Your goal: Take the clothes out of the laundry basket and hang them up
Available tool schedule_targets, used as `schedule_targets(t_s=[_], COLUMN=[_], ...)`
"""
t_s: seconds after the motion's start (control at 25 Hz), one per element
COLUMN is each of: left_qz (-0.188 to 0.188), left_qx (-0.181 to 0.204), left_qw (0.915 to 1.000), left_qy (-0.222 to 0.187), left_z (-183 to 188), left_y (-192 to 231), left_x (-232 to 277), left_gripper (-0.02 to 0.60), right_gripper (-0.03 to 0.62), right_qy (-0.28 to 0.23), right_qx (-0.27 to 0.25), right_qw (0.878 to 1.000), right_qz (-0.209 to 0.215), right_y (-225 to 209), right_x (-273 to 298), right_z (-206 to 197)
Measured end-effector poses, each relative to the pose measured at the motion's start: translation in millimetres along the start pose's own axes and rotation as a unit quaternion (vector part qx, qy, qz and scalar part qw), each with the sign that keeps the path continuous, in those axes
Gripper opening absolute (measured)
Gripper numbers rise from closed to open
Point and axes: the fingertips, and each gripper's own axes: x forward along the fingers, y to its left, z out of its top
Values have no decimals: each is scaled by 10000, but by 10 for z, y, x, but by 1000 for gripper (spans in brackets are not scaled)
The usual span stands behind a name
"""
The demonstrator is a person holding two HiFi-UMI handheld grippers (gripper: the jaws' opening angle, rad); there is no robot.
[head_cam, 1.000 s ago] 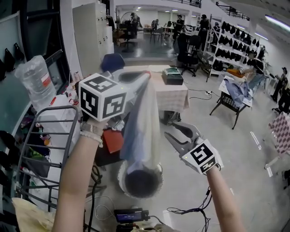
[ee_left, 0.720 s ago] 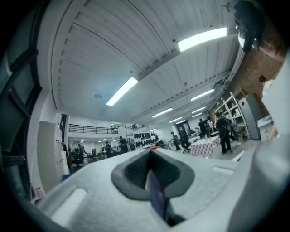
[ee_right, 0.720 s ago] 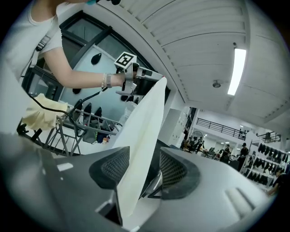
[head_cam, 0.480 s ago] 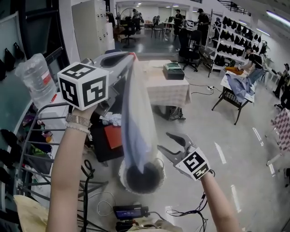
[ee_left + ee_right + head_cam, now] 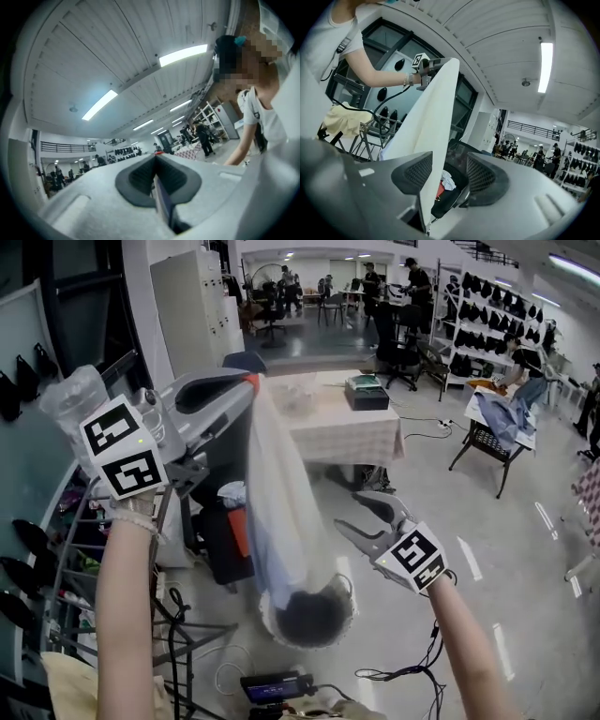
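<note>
My left gripper (image 5: 246,382) is raised at the upper left, shut on the top of a long pale garment (image 5: 281,512). In the left gripper view a thin fold of cloth (image 5: 159,197) is pinched where the left gripper (image 5: 155,158) closes. The garment hangs down over the round white laundry basket (image 5: 339,589) on the floor. My right gripper (image 5: 351,510) stands open just right of the hanging cloth. In the right gripper view the garment (image 5: 436,122) drops through the gap of the right gripper (image 5: 449,174), close to the left pad (image 5: 412,177), with no pad pressing on it.
A metal drying rack (image 5: 94,549) stands at the left, with a yellowish cloth (image 5: 66,690) at its foot. A dark bin (image 5: 225,549) holding white and red items sits behind the garment. A cloth-covered table (image 5: 347,432) is beyond. Cables and a small device (image 5: 272,687) lie on the floor.
My left gripper swung left and turned, keeping hold of the garment. The right gripper's jaws spread wider beside the cloth.
</note>
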Motion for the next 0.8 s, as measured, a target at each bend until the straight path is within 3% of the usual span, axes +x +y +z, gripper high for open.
schedule_targets(t_s=[0.16, 0.28, 0.48, 0.8], left_qz=[-459, -539, -475, -651], left_qx=[-348, -491, -492, -287], left_qw=[9981, 9968, 9965, 9955], left_qy=[-213, -319, -483, -631], left_z=[8, -13, 44, 257], left_y=[-65, -63, -10, -268], left_x=[-212, -347, -500, -663], left_gripper=[-2, -2, -2, -2], right_gripper=[215, 215, 215, 213], right_qy=[-132, -215, -193, -463], right_qx=[-68, -81, -53, 536], right_qw=[9998, 9991, 9939, 9748], right_qz=[104, 353, 1086, 2114], right_y=[-42, 86, 538, 1152], right_x=[110, 252, 568, 891], right_z=[159, 233, 228, 268])
